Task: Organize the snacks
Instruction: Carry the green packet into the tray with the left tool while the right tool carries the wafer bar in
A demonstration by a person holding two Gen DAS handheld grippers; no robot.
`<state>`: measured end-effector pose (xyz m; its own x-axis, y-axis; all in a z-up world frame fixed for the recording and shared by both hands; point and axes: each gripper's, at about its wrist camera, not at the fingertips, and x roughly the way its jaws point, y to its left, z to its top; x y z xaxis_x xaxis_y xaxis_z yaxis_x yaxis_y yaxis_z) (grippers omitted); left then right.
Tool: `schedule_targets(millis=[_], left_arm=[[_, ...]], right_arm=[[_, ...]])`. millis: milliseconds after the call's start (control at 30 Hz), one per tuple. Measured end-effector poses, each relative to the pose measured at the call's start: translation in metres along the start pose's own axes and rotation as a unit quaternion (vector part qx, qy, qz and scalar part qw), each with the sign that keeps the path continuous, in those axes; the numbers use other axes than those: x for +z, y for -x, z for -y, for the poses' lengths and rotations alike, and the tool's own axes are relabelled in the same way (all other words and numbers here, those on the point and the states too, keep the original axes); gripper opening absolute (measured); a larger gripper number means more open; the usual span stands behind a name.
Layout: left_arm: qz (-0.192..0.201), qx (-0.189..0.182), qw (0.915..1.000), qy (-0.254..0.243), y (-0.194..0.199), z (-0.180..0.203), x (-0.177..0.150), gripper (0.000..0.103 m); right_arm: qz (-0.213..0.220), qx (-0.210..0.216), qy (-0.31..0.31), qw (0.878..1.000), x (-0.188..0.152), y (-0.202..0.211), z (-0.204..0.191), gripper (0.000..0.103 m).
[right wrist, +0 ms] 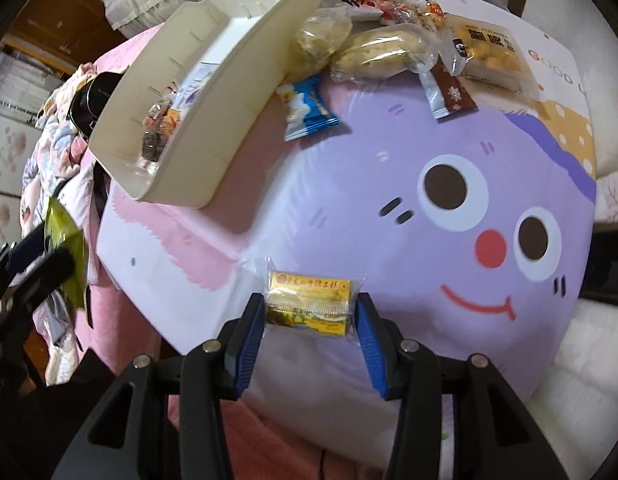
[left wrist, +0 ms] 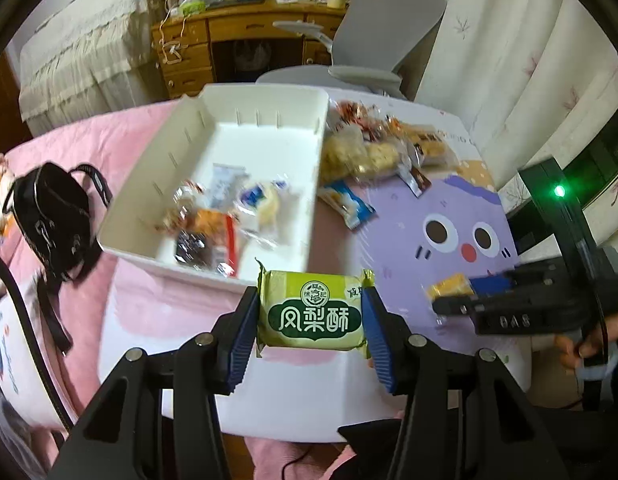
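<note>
Snacks in both my hands, clear of the table: my left gripper (left wrist: pixel 311 316) is clamped on a green pineapple-cake packet (left wrist: pixel 313 310), pads pressing its two short ends so the label faces up, and my right gripper (right wrist: pixel 311 312) is closed on a small yellow packet (right wrist: pixel 309 306) the same way. I hold each by its ends, I judge, so it can drop flat into the white bin (left wrist: pixel 265 96), which sits at the far left of the cartoon-face table (right wrist: pixel 389 240) and already holds several wrapped pieces. Unsorted snacks (right wrist: pixel 373 52) are still heaped at the far side, just right of the bin, with a blue-and-white sachet (right wrist: pixel 309 110) lying beside its wall. Only the left wrist view looks into the bin's floor and shows a black bag (left wrist: pixel 53 216) to its left; only the right wrist view shows the heap's individual wrappers clearly.
</note>
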<state>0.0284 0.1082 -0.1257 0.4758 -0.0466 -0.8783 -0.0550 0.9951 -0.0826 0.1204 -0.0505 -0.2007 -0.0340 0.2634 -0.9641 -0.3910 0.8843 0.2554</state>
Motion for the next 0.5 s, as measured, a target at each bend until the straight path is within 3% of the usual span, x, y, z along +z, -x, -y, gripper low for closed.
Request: schedule_targets(millis=[500], left_arm=[[0.03, -0.037, 0.9962, -0.073, 0.016, -0.092, 0.047, 0.049]], right_arm=[[0.086, 0.0, -0.063, 0.994, 0.015, 0.027, -0.1, 0.046]])
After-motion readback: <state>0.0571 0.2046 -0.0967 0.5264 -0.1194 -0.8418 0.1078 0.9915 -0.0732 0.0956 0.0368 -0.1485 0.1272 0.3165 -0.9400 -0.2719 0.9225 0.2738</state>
